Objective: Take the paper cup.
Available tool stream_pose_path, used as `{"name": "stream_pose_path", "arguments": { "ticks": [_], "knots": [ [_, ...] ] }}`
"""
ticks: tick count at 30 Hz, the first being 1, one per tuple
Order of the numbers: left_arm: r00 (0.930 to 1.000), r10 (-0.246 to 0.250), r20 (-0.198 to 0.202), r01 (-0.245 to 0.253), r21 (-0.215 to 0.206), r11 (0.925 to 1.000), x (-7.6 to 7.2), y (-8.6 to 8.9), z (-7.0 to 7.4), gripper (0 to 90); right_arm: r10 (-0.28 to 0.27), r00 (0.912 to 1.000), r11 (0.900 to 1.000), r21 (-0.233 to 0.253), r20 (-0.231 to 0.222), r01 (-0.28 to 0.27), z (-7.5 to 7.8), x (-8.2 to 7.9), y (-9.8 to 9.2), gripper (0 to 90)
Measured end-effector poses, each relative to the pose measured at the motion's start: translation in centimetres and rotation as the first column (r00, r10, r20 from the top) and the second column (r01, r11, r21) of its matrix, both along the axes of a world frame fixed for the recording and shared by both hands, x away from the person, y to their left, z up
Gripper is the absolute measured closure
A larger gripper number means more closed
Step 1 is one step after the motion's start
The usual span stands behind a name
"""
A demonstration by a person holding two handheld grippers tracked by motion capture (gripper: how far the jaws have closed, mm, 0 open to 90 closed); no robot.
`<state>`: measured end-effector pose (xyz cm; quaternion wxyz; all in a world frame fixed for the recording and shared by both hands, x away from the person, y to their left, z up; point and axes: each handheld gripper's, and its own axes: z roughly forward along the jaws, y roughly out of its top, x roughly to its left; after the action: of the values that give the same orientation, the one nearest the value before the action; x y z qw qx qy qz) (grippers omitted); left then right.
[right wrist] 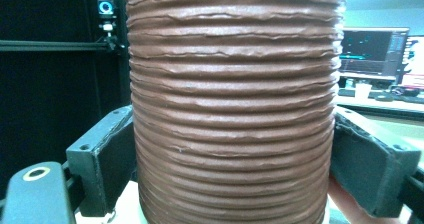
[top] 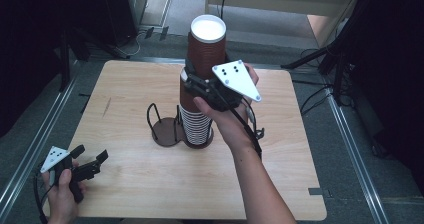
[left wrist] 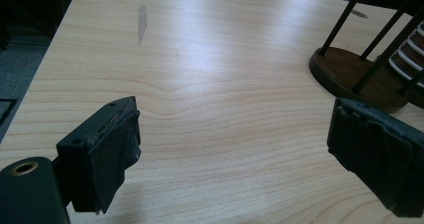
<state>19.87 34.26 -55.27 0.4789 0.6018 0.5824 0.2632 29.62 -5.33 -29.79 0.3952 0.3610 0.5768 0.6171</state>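
A tall stack of brown ribbed paper cups (top: 197,126) stands in a dark wire cup holder (top: 165,129) at the table's middle. The top brown cup (top: 206,46), white inside, rises above the stack. My right gripper (top: 202,81) is shut on this cup, its pads pressed against both ribbed sides (right wrist: 232,159). At the table's near left corner my left gripper (top: 92,161) is open with bare wood between its pads (left wrist: 235,134). The holder's empty round base (left wrist: 350,74) lies ahead of it to the right.
The wooden table (top: 130,179) has a small dark mark (left wrist: 142,21) near its left side. Metal rails (top: 35,144) run along the floor on both sides. Stand legs and cables (top: 320,64) crowd the floor behind. A lit monitor (right wrist: 372,51) sits far off.
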Motion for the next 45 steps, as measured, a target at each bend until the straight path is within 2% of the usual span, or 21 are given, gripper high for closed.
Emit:
{"name": "stream_pose_path", "arguments": {
  "ticks": [2, 5, 6, 8, 20, 26, 35, 42, 45],
  "knots": [
    [1.0000, 0.000, 0.000, 0.000, 0.000, 1.0000, 0.0, 0.0, 0.0, 7.4, -0.004, 1.0000, 1.000, 0.000, 0.002, 0.004, 0.1, -0.1, -0.3, 12.4],
    [1.0000, -0.001, 0.001, 0.001, -0.001, 1.0000, 0.0, 0.0, 0.0, 7.4, -0.021, 0.9998, 1.000, 0.005, 0.004, 0.021, 0.1, -0.4, -1.6, 12.3],
    [1.0000, 0.000, 0.001, 0.000, 0.001, 1.0000, 0.0, 0.0, 0.0, 7.4, -0.037, 0.9993, 0.999, 0.011, -0.001, 0.037, -0.1, -0.5, -2.6, 12.3],
    [1.0000, 0.001, 0.001, -0.001, 0.000, 1.0000, 0.0, 0.0, 0.0, 7.4, -0.042, 0.9991, 0.999, 0.011, -0.001, 0.042, -0.1, -0.5, -2.8, 12.3],
    [1.0000, 0.000, 0.003, 0.000, -0.004, 1.0000, 0.0, 0.0, 0.0, 7.9, -0.096, 0.9952, 0.995, 0.011, -0.019, 0.097, -2.1, -1.8, -7.0, 12.3],
    [1.0000, -0.003, 0.006, 0.003, -0.007, 1.0000, 0.0, -0.1, 0.0, 7.9, -0.110, 0.9933, 0.994, 0.005, -0.035, 0.110, -3.3, -2.5, -7.8, 12.3],
    [0.9999, -0.010, 0.009, 0.010, -0.012, 0.9999, 0.0, 0.0, 0.0, 7.9, -0.118, 0.9923, 0.993, -0.006, -0.037, 0.118, -5.4, -3.5, -9.2, 12.4],
    [0.9994, -0.033, 0.005, 0.033, -0.037, 0.9988, 0.4, 0.0, 0.0, 7.9, -0.132, 0.9900, 0.991, -0.008, -0.052, 0.131, -6.7, -4.0, -9.9, 12.5],
    [0.9997, -0.023, 0.000, 0.023, -0.038, 0.9990, 0.6, 0.1, 0.0, 7.9, -0.140, 0.9886, 0.990, -0.012, -0.055, 0.140, -7.4, -4.3, -10.2, 12.5]
  ]
}}
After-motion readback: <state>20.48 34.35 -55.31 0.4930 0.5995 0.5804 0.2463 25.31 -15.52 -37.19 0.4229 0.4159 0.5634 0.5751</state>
